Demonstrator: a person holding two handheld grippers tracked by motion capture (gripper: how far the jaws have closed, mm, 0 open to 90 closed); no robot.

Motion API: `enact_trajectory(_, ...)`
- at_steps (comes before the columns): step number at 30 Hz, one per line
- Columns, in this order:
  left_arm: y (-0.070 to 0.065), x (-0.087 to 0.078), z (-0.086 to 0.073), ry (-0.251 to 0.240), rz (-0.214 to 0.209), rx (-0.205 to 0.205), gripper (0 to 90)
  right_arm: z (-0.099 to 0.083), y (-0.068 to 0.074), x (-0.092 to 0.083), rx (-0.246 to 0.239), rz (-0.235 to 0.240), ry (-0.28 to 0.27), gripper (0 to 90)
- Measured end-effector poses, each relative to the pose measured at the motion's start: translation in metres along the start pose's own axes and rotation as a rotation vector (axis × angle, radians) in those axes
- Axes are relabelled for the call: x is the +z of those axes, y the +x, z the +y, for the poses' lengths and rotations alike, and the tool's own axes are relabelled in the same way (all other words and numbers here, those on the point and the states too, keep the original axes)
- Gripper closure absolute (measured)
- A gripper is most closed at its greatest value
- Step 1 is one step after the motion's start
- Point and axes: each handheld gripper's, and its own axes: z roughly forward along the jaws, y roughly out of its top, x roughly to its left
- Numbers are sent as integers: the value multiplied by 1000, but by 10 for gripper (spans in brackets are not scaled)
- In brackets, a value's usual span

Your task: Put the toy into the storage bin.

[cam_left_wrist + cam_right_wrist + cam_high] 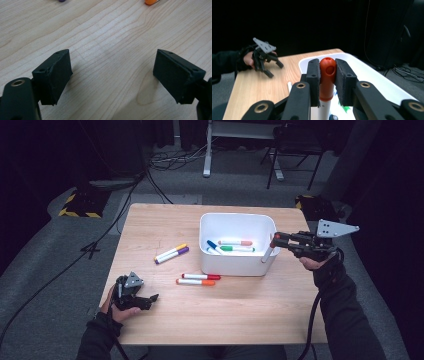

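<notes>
The right gripper (276,239) has its jaws pinched on the orange cap of a white-barrelled marker (268,252), which hangs tilted at the right rim of the white bin (235,262), its lower end just inside that wall. The left gripper (134,296) rests low on the near left part of the desk (235,312), jaws spread wide over bare wood with nothing between them.

Inside the bin lie three markers: blue-capped (214,245), orange-capped (235,242), green-capped (237,249).

On the desk left of the bin lie a yellow-capped (171,252) and a purple-capped marker (173,256), side by side. In front of the bin lie a red-capped (201,276) and another orange-capped marker (195,282).

The desk is light wood, standing on grey carpet. Black cables (120,215) trail across the floor behind; the room beyond is dark.
</notes>
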Motion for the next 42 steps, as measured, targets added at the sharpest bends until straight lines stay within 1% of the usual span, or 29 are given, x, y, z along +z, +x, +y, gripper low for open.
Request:
enact_trajectory(6, 0, 0, 0, 0, 4, 3, 156, 13, -1, 4, -8, -7, -19, 748)
enact_trajectory(8, 0, 0, 0, -1, 2, 0, 156, 17, -1, 5, -7, -12, -33, 750)
enact_trajectory(10, 0, 0, 0, 0, 3, 2, 156, 20, -3, 5, -17, -26, -27, 750)
enact_trajectory(11, 0, 0, 0, 0, 2, 2, 156, 21, -3, 6, -11, -32, -26, 750)
enact_trajectory(14, 0, 0, 0, 0, 3, 2, 156, 21, -6, 9, -14, -49, -18, 750)
enact_trajectory(19, 0, 0, 0, 0, 3, 2, 156, 19, -10, 16, 0, -73, -8, 750)
enact_trajectory(22, 0, 0, 0, -2, 4, 4, 156, 17, -12, 20, -1, -79, 9, 750)
enact_trajectory(23, 0, 0, 0, -1, -2, 1, 157, 16, -12, 22, 2, -82, 14, 750)
enact_trajectory(26, 0, 0, 0, -2, 3, 4, 156, 13, -14, 26, 1, -90, 30, 750)
enact_trajectory(29, 0, 0, 0, -3, 0, 4, 157, 11, -15, 30, -3, -91, 43, 750)
enact_trajectory(36, 0, 0, 0, -2, -1, 3, 156, 4, -15, 39, 5, -88, 70, 750)
enact_trajectory(42, 0, 0, 0, -4, 0, 3, 157, -3, -14, 46, -3, -81, 100, 749)
